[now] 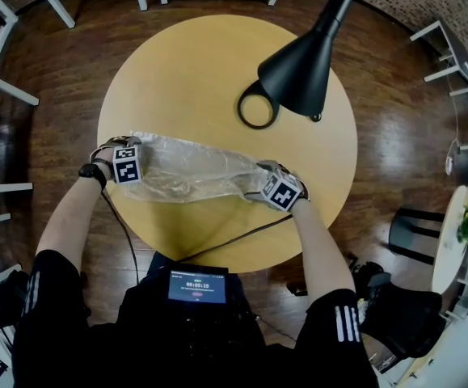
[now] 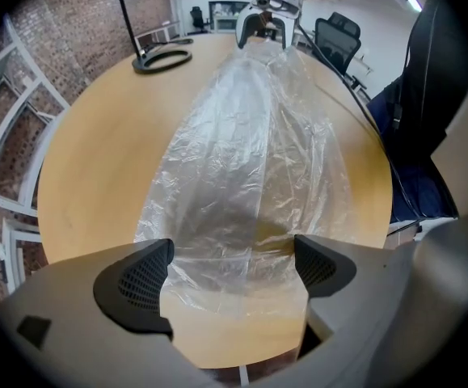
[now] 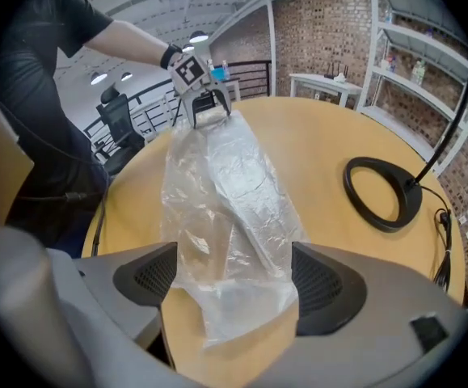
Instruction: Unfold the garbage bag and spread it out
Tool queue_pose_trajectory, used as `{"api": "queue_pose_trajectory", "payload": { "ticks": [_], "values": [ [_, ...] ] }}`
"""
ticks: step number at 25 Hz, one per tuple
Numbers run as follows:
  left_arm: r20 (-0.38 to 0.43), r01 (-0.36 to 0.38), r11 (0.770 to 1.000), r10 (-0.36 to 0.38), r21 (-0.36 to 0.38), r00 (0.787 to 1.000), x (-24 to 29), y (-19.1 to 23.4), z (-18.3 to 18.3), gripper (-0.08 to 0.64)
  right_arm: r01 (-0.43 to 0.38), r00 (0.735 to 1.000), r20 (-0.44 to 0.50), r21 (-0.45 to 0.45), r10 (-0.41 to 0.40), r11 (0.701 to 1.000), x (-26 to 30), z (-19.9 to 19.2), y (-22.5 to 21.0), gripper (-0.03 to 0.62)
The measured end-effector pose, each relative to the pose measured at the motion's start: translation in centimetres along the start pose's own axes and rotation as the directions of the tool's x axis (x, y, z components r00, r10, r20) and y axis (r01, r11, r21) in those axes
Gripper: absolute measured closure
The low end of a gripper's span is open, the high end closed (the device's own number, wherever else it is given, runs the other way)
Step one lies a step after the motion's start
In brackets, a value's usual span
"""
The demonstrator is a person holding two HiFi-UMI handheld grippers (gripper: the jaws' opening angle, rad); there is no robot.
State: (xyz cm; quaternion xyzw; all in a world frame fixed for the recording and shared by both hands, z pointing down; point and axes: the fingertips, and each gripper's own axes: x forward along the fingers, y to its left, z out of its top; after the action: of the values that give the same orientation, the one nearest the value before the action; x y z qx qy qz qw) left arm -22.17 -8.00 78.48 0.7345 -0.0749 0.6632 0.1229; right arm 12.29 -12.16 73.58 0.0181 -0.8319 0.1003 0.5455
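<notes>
A clear, crinkled garbage bag point(image 1: 193, 172) lies stretched out lengthwise on the round wooden table point(image 1: 185, 71), running from one gripper to the other. My left gripper point(image 1: 130, 158) stands over its left end, pointing straight down. In the left gripper view the jaws point(image 2: 234, 269) stand wide, and the bag's point(image 2: 250, 152) end lies flat on the table between them, unpinched. My right gripper point(image 1: 272, 186) is at the right end, tilted steeply down. In the right gripper view its jaws point(image 3: 234, 277) are wide too, with the bag's point(image 3: 225, 192) loose end lying between them.
A black desk lamp point(image 1: 302, 63) leans over the table's far right, its ring base point(image 1: 258, 107) just beyond the bag. A thin black cable point(image 1: 234, 237) crosses the near edge. White furniture and a dark chair point(image 1: 415, 233) stand on the wooden floor around the table.
</notes>
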Motion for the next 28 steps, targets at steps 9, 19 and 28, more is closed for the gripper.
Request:
{"api": "queue_pose_trajectory", "payload": {
  "ticks": [9, 19, 28],
  "values": [
    [0.014, -0.039, 0.999, 0.039, -0.007, 0.999, -0.5, -0.1, 0.1, 0.065, 0.082, 0.968, 0.229, 0.121, -0.108, 0.989, -5.7, 0.2, -1.3, 0.120],
    [0.295, -0.136, 0.982, 0.169, -0.130, 0.941, -7.5, -2.4, 3.9, 0.066, 0.210, 0.871, 0.376, 0.295, -0.315, 0.932, -11.0, 2.0, 1.7, 0.137],
    [0.547, -0.069, 0.934, 0.263, -0.350, 0.794, -14.8, -7.1, 5.6, 0.066, 0.183, 0.722, 0.523, 0.488, -0.454, 0.853, -16.2, 4.7, 6.7, 0.164]
  ]
}}
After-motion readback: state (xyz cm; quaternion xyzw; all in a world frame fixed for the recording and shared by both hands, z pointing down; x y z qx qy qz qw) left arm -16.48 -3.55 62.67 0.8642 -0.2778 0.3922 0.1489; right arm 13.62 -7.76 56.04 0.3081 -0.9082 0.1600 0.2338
